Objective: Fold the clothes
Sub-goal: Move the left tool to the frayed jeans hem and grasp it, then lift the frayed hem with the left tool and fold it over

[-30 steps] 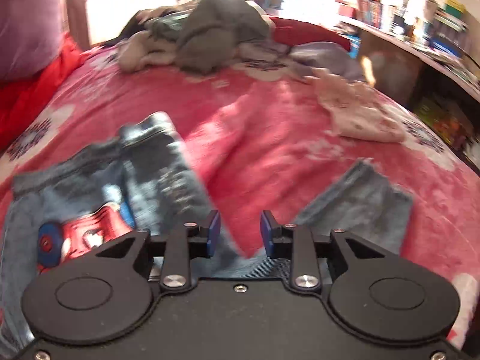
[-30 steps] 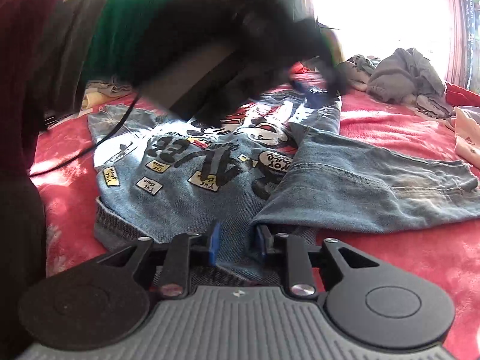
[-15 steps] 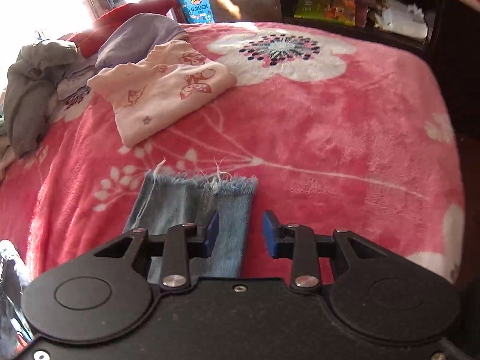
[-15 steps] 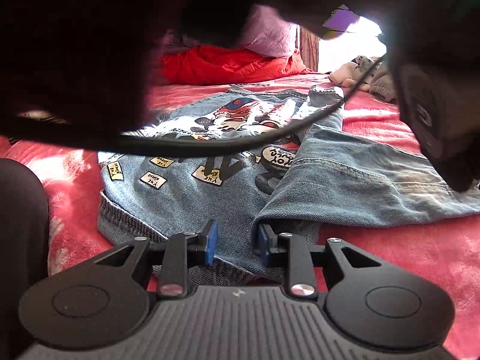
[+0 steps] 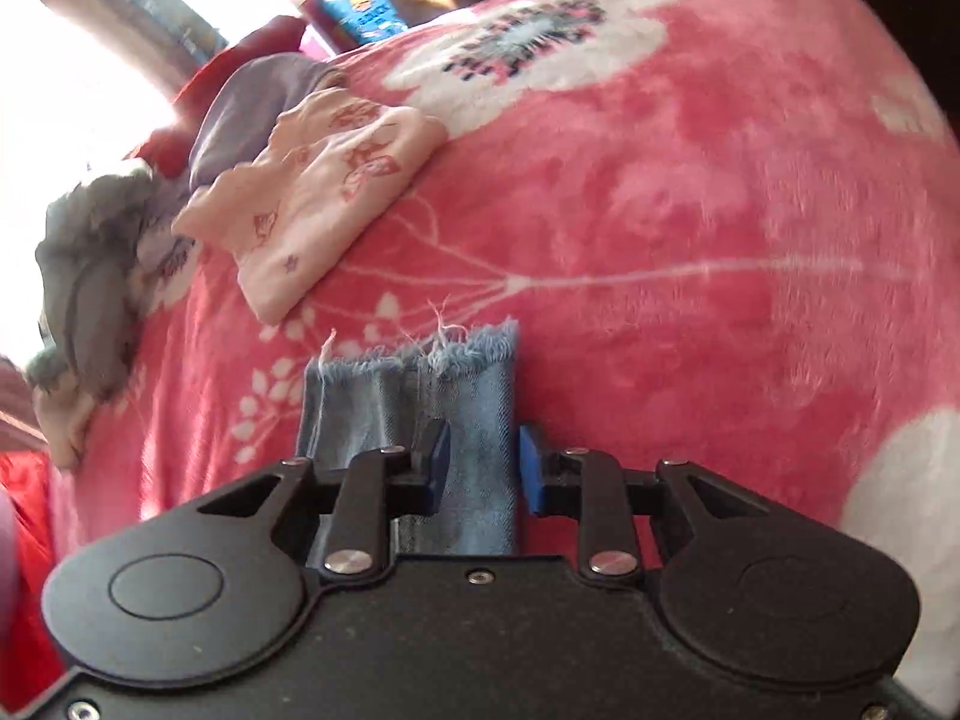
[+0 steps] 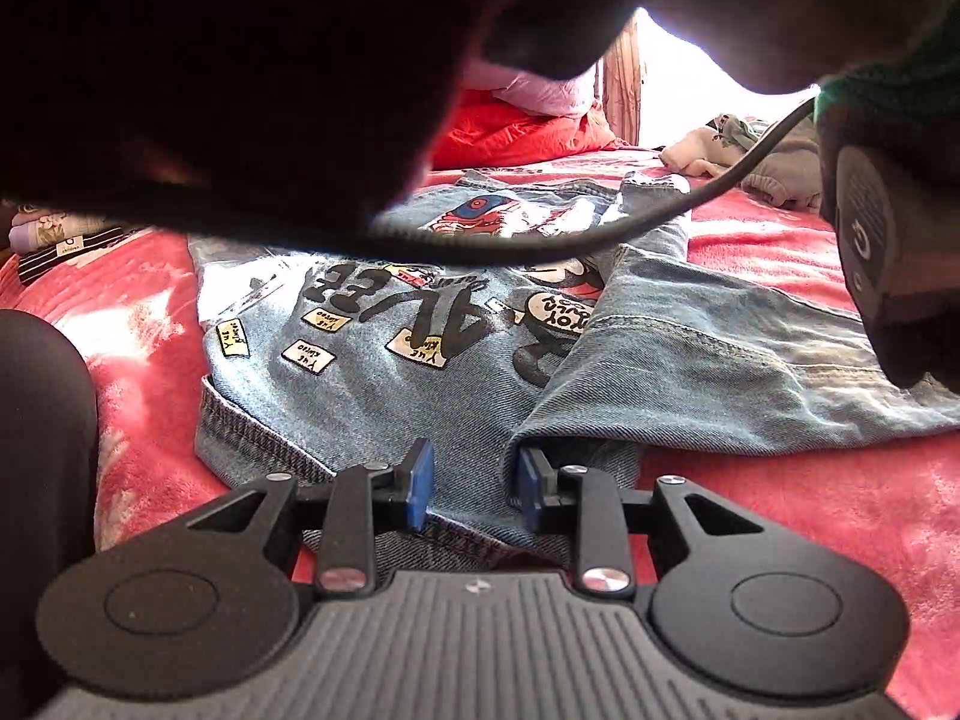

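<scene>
On a pink blanket [image 5: 690, 192], the left gripper [image 5: 480, 459] is closing its jaws around a frayed sleeve [image 5: 414, 402] of the spread-out denim jacket [image 6: 372, 354], while the right gripper [image 6: 468, 477] stands slightly spread over the jacket's near edge.

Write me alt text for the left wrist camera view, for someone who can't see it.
The left tool is closing on the frayed cuff of a denim sleeve, which lies between its blue-tipped fingers on a pink floral blanket. Beyond it lie a pale pink printed garment and a grey heap of clothes.
</scene>
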`<state>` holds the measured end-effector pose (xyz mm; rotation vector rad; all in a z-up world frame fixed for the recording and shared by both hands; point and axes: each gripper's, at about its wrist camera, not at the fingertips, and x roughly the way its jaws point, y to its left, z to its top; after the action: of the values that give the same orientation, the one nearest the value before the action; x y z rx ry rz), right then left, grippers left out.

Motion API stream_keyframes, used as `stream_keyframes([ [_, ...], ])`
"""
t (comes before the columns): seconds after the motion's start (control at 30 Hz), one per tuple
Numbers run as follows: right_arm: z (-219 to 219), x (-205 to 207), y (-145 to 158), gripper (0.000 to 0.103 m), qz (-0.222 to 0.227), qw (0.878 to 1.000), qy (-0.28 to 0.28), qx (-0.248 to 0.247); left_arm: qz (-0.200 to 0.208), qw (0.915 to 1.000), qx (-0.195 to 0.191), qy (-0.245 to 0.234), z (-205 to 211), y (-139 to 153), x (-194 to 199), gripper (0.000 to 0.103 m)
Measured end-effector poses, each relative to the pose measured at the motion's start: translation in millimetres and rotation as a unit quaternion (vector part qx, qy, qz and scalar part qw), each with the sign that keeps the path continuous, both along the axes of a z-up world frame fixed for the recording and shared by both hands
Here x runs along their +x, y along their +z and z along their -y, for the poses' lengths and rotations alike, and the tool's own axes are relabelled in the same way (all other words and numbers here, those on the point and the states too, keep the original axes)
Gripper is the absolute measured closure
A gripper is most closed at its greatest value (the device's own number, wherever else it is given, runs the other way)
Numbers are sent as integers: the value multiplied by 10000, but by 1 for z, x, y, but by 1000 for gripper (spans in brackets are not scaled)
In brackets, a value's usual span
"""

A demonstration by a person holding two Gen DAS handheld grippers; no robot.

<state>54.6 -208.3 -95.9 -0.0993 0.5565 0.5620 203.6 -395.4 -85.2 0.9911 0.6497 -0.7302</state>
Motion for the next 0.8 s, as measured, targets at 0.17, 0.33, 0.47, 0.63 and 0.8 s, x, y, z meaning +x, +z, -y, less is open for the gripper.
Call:
stream_keyframes([
  [0.17,1,1,0,71,11,10000,7,-29,-99,9951,-791,587,-26,31,21,100],
  [0.33,-1,2,1,70,17,10000,11,-62,-295,9539,-2522,1600,-110,108,40,102],
  [0.47,-1,2,2,70,20,10000,15,-76,-110,9030,-3655,2254,-189,161,37,102],
  [0.63,0,0,1,67,42,10000,-8,-66,275,8419,-4557,2877,-287,199,10,102],
  [0.8,2,-3,3,63,84,9999,-41,-56,588,7847,-5068,3521,-377,204,-26,102],
])
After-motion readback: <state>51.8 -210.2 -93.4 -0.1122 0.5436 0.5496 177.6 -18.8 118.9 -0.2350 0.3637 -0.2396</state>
